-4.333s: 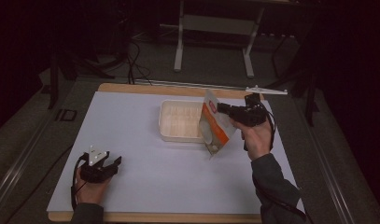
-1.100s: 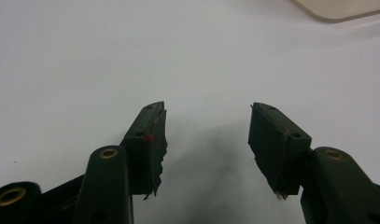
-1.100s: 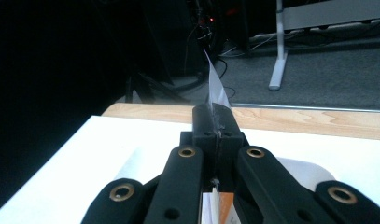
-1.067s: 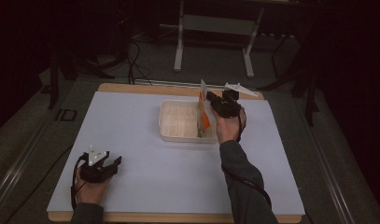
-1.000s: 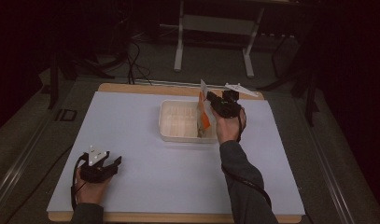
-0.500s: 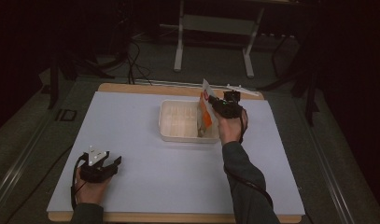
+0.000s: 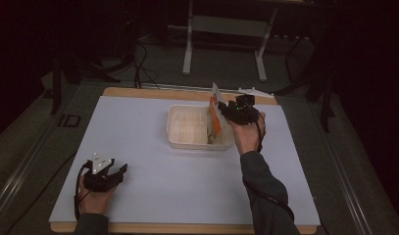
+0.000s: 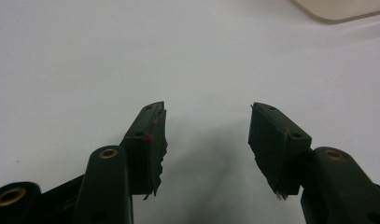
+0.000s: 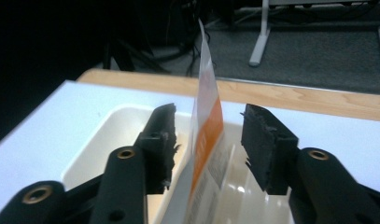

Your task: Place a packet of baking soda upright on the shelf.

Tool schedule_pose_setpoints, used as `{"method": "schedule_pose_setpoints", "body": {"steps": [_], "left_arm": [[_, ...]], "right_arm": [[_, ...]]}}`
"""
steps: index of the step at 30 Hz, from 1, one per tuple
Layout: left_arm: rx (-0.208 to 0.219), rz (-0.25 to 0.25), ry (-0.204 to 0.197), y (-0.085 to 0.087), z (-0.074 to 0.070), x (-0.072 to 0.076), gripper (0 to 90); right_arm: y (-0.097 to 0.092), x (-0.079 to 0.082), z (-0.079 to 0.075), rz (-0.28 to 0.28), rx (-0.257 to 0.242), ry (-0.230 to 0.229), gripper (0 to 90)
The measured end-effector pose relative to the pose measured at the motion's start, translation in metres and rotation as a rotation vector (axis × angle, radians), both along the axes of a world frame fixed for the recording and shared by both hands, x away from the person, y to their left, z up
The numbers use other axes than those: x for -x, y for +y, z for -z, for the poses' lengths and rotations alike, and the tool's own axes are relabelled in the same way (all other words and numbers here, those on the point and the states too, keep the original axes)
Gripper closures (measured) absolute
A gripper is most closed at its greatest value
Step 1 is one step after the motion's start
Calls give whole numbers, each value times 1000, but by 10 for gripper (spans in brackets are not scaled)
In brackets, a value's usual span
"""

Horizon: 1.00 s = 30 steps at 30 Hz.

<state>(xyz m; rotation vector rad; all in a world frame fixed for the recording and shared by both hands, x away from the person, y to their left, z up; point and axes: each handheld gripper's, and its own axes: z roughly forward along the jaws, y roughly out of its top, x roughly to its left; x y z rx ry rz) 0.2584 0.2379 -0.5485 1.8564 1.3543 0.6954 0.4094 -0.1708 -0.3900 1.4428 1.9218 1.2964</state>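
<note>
At frame centre, an orange-and-white packet (image 7: 214,117) stands upright in the right end of the tub (image 7: 187,128). The right hand-held gripper (image 9: 207,122) straddles it, jaws apart, gripping nothing. The left hand-held gripper (image 8: 207,133), lower left, rests wide open and empty on the worktop (image 7: 138,122).

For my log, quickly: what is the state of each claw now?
Left claw: open, holding nothing.
Right claw: open, astride the orange packet standing in the tray.

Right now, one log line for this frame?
right gripper: open, fingers either side of packet | packet: standing in tray | left gripper: open, idle over table
</note>
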Motion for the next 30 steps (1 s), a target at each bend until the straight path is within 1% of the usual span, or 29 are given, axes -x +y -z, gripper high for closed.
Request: {"method": "schedule_pose_setpoints", "body": {"steps": [2, 4, 8, 10, 14, 19, 21, 22, 24, 26, 29, 30], "left_arm": [[0, 0, -2, 0, 0, 0, 460], [0, -1, -3, 0, 0, -1, 460], [3, -2, -4, -1, 0, -1, 460], [1, -3, -6, -1, 0, -1, 460], [-2, -7, -3, 0, 0, -1, 460], [-3, -21, 3, 0, 0, -1, 460], [-7, -23, 1, 1, 0, -1, 460], [-9, -23, 2, 0, 0, -1, 459], [-16, -23, 3, 0, 0, -1, 458], [-25, -24, 3, -1, 1, -1, 457], [-35, -34, 6, -1, 1, -1, 454], [-41, -37, 10, -1, 1, -1, 453]], "right_arm": [[0, 4, -3, -17, 47, 2, 520], [0, 8, -6, -27, 72, -2, 515], [-5, 18, -15, -59, 77, -10, 501], [-9, 23, -19, -79, 68, -12, 496], [-17, 34, -27, -109, 70, -9, 481], [-31, 48, -29, -134, 85, -12, 460], [-39, 53, -26, -145, 89, -8, 450], [-44, 56, -23, -164, 87, 8, 441], [-51, 60, -17, -179, 83, 27, 436], [-59, 65, -7, -182, 95, 40, 425], [-71, 70, 10, -171, 102, 67, 412], [-76, 71, 19, -162, 106, 84, 409]]}}
